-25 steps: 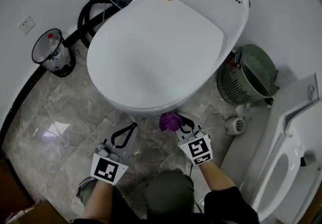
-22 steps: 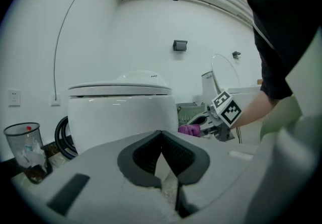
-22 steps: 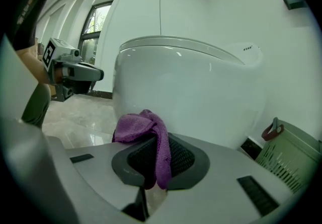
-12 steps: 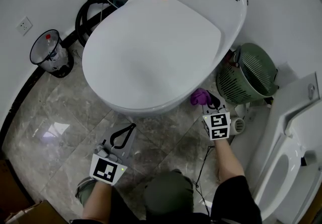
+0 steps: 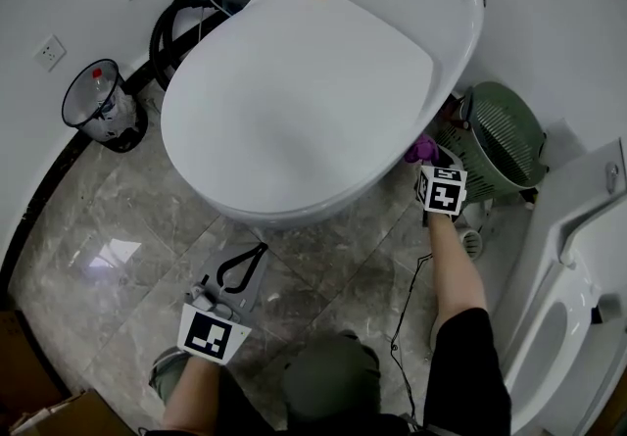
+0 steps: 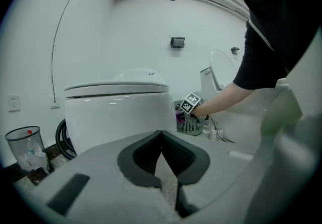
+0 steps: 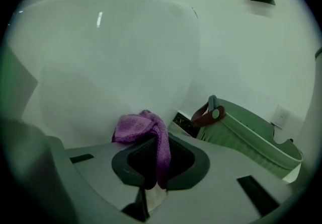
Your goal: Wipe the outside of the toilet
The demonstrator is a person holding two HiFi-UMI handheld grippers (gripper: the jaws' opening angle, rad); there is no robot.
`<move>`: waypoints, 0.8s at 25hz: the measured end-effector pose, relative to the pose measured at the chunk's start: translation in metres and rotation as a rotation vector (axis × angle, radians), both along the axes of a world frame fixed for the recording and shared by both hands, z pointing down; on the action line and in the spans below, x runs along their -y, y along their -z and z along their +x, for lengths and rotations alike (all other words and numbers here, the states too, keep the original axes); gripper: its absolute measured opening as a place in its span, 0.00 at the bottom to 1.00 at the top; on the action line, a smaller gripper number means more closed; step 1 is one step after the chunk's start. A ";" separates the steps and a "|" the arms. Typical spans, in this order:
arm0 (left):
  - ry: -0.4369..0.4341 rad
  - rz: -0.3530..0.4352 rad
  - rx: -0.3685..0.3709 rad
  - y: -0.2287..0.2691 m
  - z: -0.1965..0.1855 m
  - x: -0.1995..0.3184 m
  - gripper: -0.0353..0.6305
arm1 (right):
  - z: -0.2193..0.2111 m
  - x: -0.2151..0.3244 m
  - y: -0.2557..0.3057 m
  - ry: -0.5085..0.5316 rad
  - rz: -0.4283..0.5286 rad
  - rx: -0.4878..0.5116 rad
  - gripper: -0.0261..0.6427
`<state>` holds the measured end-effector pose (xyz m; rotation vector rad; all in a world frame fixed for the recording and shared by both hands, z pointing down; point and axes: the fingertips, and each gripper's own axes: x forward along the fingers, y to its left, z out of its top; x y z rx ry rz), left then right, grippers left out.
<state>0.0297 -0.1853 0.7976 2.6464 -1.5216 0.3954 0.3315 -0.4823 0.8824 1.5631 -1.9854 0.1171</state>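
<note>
The white toilet (image 5: 323, 81) fills the middle of the floor with its lid down, its long axis running from the rounded front near the person back toward the wall. Just beside its right flank stands a green slatted basket (image 5: 502, 140), leaving only a narrow gap. The right gripper (image 5: 432, 160) reaches into that gap, its jaws clamped on a purple cloth (image 5: 423, 148) that drapes over the pads. In the right gripper view the cloth (image 7: 146, 130) sits against the curved bowl wall or very nearly so (contact itself is hard to confirm). The bowl lies ahead and to the left of these jaws, so I judge the wipe has to follow that curve along the flank. The left gripper (image 5: 247, 258) hangs low over the marble floor, well short of the toilet's front, its jaws closed tip to tip on nothing.
</note>
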 end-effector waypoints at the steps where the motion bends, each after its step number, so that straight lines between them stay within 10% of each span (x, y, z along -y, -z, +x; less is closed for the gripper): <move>1: 0.000 0.001 0.001 0.000 0.000 0.000 0.06 | 0.002 0.003 0.000 -0.014 -0.004 -0.004 0.10; 10: -0.003 0.000 -0.017 0.003 0.001 0.001 0.06 | -0.007 -0.055 -0.015 0.046 -0.004 0.030 0.10; 20: -0.019 0.009 -0.011 0.001 0.002 0.002 0.06 | -0.116 -0.221 -0.064 0.410 -0.118 0.116 0.10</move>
